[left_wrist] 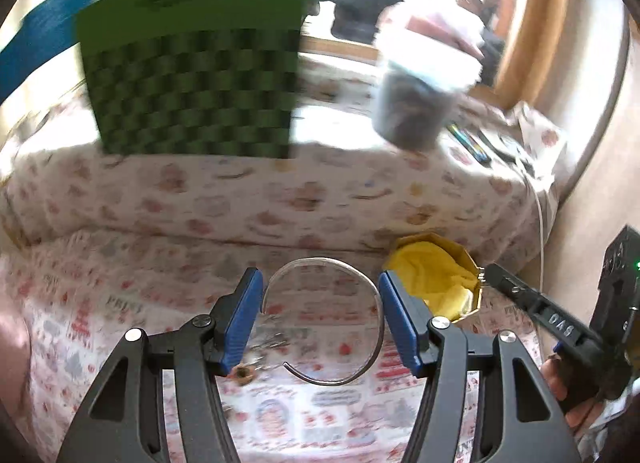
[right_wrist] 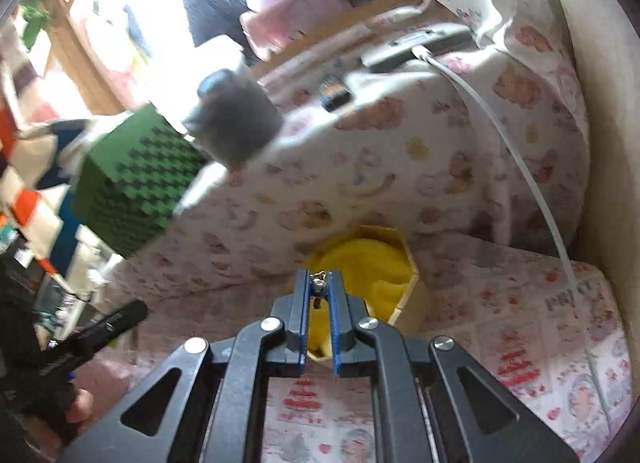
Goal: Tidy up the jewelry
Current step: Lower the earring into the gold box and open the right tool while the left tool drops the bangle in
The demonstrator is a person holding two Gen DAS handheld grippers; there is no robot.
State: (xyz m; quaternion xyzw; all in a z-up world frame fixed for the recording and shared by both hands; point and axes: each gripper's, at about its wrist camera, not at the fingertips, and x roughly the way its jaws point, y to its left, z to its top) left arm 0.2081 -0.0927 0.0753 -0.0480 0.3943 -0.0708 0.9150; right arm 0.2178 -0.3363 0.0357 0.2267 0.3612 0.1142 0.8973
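Your left gripper [left_wrist: 321,317] stands wide open over the printed cloth [left_wrist: 328,415], its blue pads on either side of a silver bangle [left_wrist: 374,295] lying flat there. A small earring [left_wrist: 241,372] sits by the left pad. Just right is the gold box [left_wrist: 472,305] with yellow lining, and your right gripper [left_wrist: 486,274] reaches its rim. Behind stand a green box [left_wrist: 192,79] and a blurred jar [left_wrist: 416,103].

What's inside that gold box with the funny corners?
The gold box holds crumpled yellow cloth that fills it. Anything under the cloth is hidden. The right gripper holds a small silver jewelry piece just over the box.
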